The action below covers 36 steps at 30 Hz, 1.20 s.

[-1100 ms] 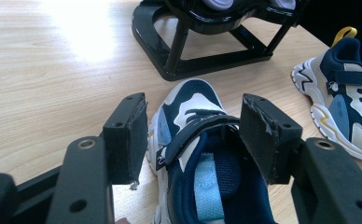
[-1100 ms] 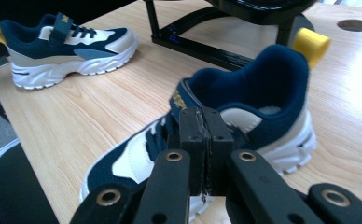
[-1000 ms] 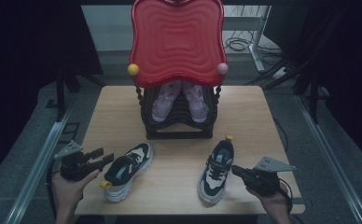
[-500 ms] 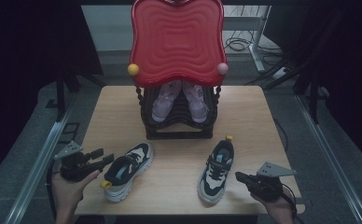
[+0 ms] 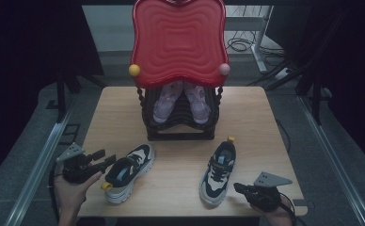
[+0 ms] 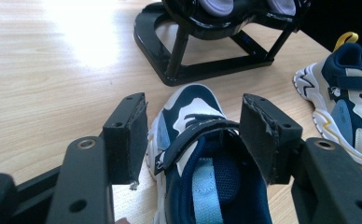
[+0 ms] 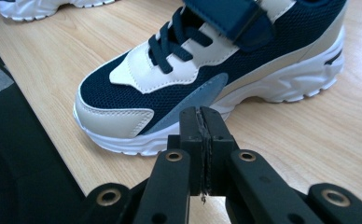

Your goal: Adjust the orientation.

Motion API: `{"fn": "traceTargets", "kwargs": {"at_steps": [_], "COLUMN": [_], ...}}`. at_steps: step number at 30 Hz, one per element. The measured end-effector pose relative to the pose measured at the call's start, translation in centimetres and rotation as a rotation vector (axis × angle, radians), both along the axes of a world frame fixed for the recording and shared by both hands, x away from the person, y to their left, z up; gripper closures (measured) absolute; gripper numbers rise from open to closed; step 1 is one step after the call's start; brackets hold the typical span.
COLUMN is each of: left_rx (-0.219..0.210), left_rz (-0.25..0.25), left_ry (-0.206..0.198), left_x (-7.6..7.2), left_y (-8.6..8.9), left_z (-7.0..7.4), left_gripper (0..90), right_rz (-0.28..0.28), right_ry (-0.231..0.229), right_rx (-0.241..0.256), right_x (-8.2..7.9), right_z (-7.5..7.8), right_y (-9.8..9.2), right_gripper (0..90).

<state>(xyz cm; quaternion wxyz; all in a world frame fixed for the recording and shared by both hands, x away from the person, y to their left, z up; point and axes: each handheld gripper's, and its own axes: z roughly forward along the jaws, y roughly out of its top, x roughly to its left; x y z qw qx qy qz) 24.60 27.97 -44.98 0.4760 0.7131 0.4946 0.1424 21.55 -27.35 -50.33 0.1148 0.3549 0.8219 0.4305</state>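
Two navy, white and grey sneakers lie on the wooden table (image 5: 180,188). The left sneaker (image 5: 126,172) lies with its yellow heel tab toward me; my left gripper (image 5: 105,158) is open beside its heel. In the left gripper view the left gripper (image 6: 194,106) has one jaw on each side of that sneaker's (image 6: 202,158) strap and collar, without touching it. The right sneaker (image 5: 218,172) points its toe at the near edge. My right gripper (image 5: 237,187) is shut and empty just right of that toe; in its own view the right gripper (image 7: 201,116) sits a little short of the sole (image 7: 137,140).
A black shoe rack (image 5: 179,127) with a red wavy top (image 5: 178,40) stands at the table's back middle, holding a pair of pink and lilac shoes (image 5: 180,101). Its base (image 6: 202,70) is just beyond the left sneaker. The near table edge (image 7: 34,121) is close to the right gripper.
My right gripper has drawn back from the right sneaker toward the near edge of the table. The left gripper and both sneakers have stayed put.
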Motion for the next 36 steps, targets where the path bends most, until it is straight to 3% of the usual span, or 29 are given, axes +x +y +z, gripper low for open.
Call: {"fn": "traceTargets", "kwargs": {"at_steps": [15,36], "left_rx": [-0.013,-0.014], "left_rz": [-0.013,-0.014], "left_ry": [0.01,0.02], "left_x": [0.0,0.0], "left_y": [0.0,0.2], "left_z": [-0.1,-0.2], "left_gripper": [41.5,41.5], "right_rz": [0.076,0.1], "right_ry": [0.006,-0.007], "right_rx": [-0.047,-0.066], "right_x": [-0.2,-0.2], "right_z": [-0.7,-0.8], "right_y": [2.1,3.2], "right_gripper": [88.9,89.4]}}
